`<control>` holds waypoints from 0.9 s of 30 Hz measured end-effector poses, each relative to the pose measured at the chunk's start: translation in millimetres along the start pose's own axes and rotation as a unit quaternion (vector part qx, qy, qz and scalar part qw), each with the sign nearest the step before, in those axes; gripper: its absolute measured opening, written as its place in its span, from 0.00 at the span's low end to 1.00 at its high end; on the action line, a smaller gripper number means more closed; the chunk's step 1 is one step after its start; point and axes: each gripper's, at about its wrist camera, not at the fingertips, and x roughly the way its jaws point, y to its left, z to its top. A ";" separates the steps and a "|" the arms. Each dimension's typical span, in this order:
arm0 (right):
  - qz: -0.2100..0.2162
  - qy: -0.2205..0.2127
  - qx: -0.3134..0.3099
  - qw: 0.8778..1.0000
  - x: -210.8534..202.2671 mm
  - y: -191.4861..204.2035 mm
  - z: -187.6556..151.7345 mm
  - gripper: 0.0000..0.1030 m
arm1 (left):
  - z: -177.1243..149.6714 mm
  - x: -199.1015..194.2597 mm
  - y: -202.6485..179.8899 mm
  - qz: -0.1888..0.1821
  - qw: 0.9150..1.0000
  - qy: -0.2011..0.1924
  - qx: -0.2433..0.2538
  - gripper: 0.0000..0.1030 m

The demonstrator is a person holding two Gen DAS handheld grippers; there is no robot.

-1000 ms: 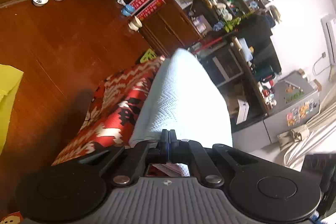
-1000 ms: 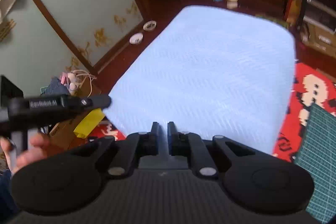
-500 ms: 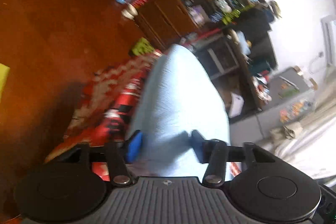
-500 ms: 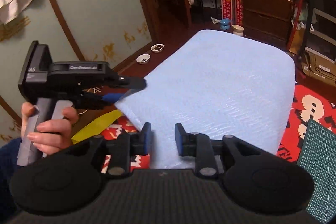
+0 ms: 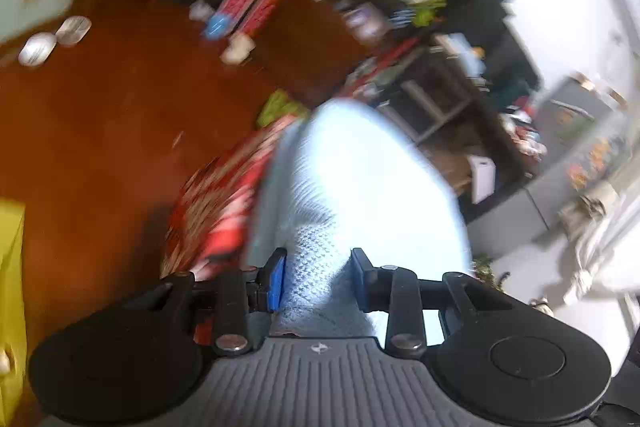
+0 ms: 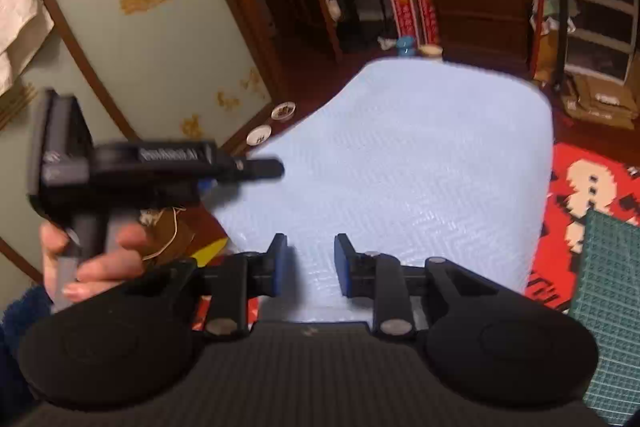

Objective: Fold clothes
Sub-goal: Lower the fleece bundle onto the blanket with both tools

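A light blue textured cloth [image 6: 420, 155] lies spread flat over a red patterned mat [image 6: 580, 187]. My right gripper [image 6: 310, 263] is open at the cloth's near edge, and the fabric shows in the gap between its blue pads. My left gripper [image 6: 256, 171], held in a person's hand [image 6: 92, 259], reaches in at the cloth's left edge. In the left wrist view the left gripper [image 5: 316, 275] has its jaws closing, with a raised ridge of the cloth [image 5: 368, 179] between the pads. That view is motion-blurred.
A green cutting mat [image 6: 608, 287] lies at the right on the red mat. Two small bowls [image 6: 272, 123] stand on the wooden floor by the wall. Cluttered shelves and dark wooden drawers [image 6: 480, 15] stand beyond the cloth. Something yellow [image 5: 10, 267] lies at the left.
Both grippers went from shut on the cloth's near edge to jaws apart. The left gripper moved in along the cloth's left edge and its jaws narrowed again around the fabric.
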 end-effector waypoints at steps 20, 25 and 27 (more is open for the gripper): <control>-0.068 -0.027 0.002 0.997 -41.9 -38.8 -46.7 0.13 | -16.9 -26.3 -47.8 0.021 0.998 -0.011 0.062 0.07; -0.054 -0.040 -0.006 0.998 -52.2 -21.4 -54.4 0.07 | -23.8 -32.4 -47.1 0.011 0.999 -0.010 0.051 0.06; -0.041 -0.045 -0.010 0.998 -52.6 -10.2 -54.9 0.01 | -31.7 -36.0 -57.6 -0.001 0.998 -0.006 0.059 0.07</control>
